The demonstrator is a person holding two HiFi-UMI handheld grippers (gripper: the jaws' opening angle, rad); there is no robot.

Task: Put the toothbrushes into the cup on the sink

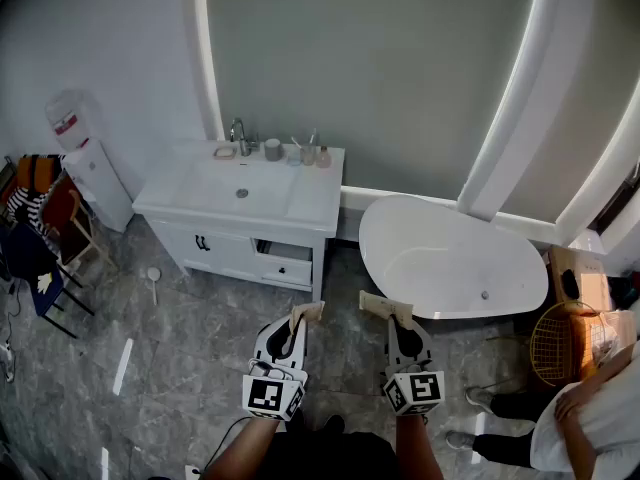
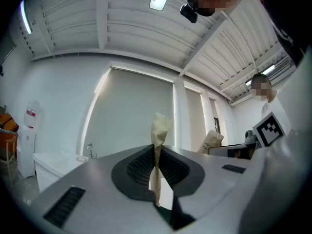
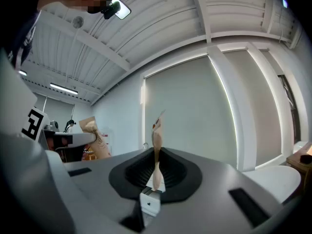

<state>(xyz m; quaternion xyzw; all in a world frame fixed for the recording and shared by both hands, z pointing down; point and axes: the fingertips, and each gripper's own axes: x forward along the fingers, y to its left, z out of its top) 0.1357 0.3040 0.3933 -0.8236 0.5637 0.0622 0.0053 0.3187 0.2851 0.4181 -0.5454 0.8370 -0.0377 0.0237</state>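
Head view alone shows the white vanity counter (image 1: 312,200). One grey cup (image 1: 273,149) stands at its back edge beside the tap. Thin toothbrushes (image 1: 311,140) stand further right, too small to count. Gripper views: two grippers, left gripper (image 1: 307,312) and right gripper (image 1: 384,306), each with jaws pressed together and empty.

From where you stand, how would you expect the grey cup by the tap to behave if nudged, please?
The grey cup looks small and upright, so probably light and apt to tip. The white sink top looks glossy, so it may slide. Too distant to judge its material.
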